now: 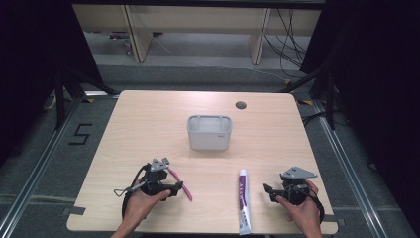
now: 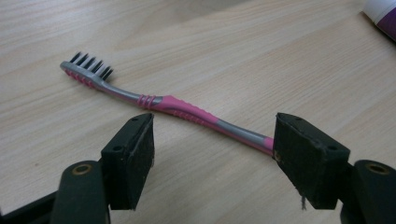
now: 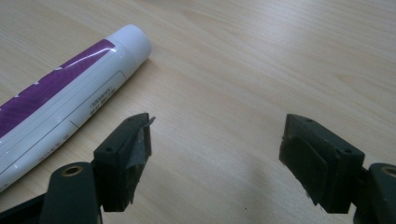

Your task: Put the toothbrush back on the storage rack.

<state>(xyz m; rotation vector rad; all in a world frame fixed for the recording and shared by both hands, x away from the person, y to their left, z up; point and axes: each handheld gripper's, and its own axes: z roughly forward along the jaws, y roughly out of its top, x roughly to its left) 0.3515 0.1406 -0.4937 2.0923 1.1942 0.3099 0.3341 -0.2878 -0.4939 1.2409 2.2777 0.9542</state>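
Toothbrush [image 2: 187, 112] lay flat on the table [image 1: 148, 114] between your left gripper [image 2: 212, 144] jaws, which stood open around its pink-and-grey handle. It looked light, stiff and slim; you should have gripped mid-handle. Your right gripper [image 3: 215, 140] stood open, empty, beside the toothpaste tube [image 3: 65, 98].

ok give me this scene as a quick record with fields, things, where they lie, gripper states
table: light wood
toothbrush: pink and grey, flat on the table, bristles up
toothpaste tube: white and purple, lying flat, cap pointing away from the person
holder: grey, near table centre
left hand-held gripper: open, jaws either side of the toothbrush handle
right hand-held gripper: open, beside the tube, nothing between the jaws
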